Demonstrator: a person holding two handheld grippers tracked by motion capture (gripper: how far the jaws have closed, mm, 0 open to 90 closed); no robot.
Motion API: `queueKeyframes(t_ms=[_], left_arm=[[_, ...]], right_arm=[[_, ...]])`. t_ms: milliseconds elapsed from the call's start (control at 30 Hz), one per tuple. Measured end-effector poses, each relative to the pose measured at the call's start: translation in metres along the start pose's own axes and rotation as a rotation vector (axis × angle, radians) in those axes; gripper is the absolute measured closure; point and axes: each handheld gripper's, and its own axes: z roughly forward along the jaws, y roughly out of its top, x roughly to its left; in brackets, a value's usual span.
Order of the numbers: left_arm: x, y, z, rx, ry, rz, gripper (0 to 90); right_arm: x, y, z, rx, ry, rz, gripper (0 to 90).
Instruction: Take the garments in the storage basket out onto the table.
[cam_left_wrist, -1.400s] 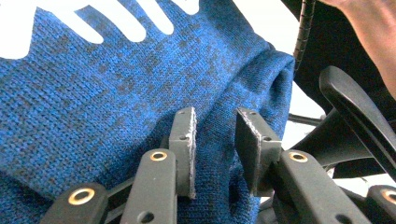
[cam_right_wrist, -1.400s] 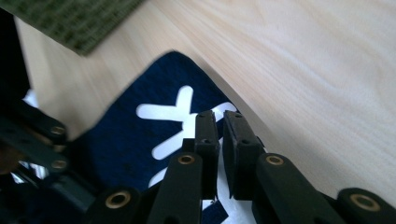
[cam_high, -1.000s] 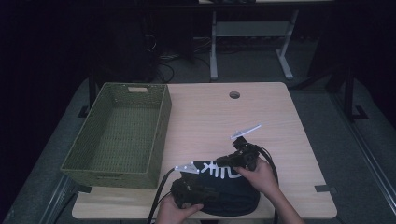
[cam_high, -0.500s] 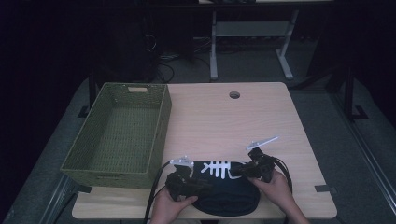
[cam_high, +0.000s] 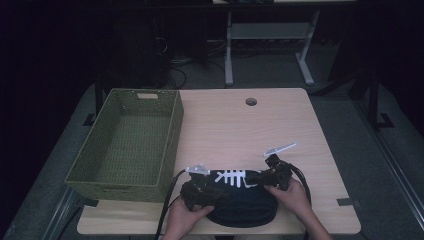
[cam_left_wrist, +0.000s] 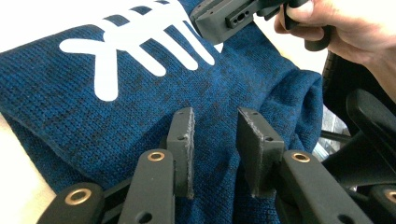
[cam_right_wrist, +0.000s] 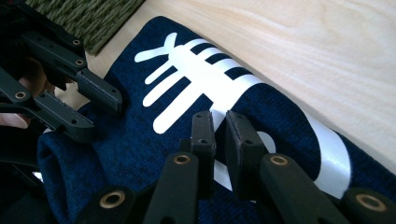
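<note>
High view: a dark blue knitted garment (cam_high: 245, 202) with a white fishbone print (cam_high: 232, 177) lies bunched at the near edge of the wooden table (cam_high: 235, 125), at about 6 o'clock of the tabletop. The left gripper (cam_high: 197, 187) sits on the garment's 9 o'clock end, the right gripper (cam_high: 272, 172) on its 3 o'clock end, each held by a hand entering from the bottom. A green woven basket (cam_high: 125, 145) stands at 9 o'clock on the table, just beside the garment's left end. A round cable hole (cam_high: 251, 101) lies at 12 o'clock near the far edge.

Left gripper view: the left gripper (cam_left_wrist: 215, 135) hovers low over the blue knit, its jaws parted with a clear gap and bare fabric showing between them; whether the pads pinch any cloth cannot be told. The fishbone print (cam_left_wrist: 140, 51) lies at 11 o'clock, and the right gripper (cam_left_wrist: 224, 21), held by a hand (cam_left_wrist: 345, 28), enters at 1 o'clock.

Right gripper view: the right gripper (cam_right_wrist: 219, 135) has its jaws drawn nearly together, a narrow slit left between them, over the white print (cam_right_wrist: 196, 79); a pinch of cloth cannot be confirmed. The left gripper (cam_right_wrist: 95, 109) rests on the garment's folded edge at 9 o'clock, the basket (cam_right_wrist: 88, 18) at 11 o'clock, bare table (cam_right_wrist: 299, 56) at 2 o'clock.
</note>
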Motion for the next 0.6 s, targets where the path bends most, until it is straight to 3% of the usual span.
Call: queueKeyframes(t_ms=[300,600], left_arm=[[0.012,0.011,0.005,-0.030,0.021,-0.020,67.5],[0.015,0.017,0.004,-0.047,0.033,-0.023,65.9]], right_arm=[[-0.015,0.022,0.003,0.003,-0.031,0.003,80.8],[-0.022,0.029,0.003,0.001,-0.019,0.015,75.7]])
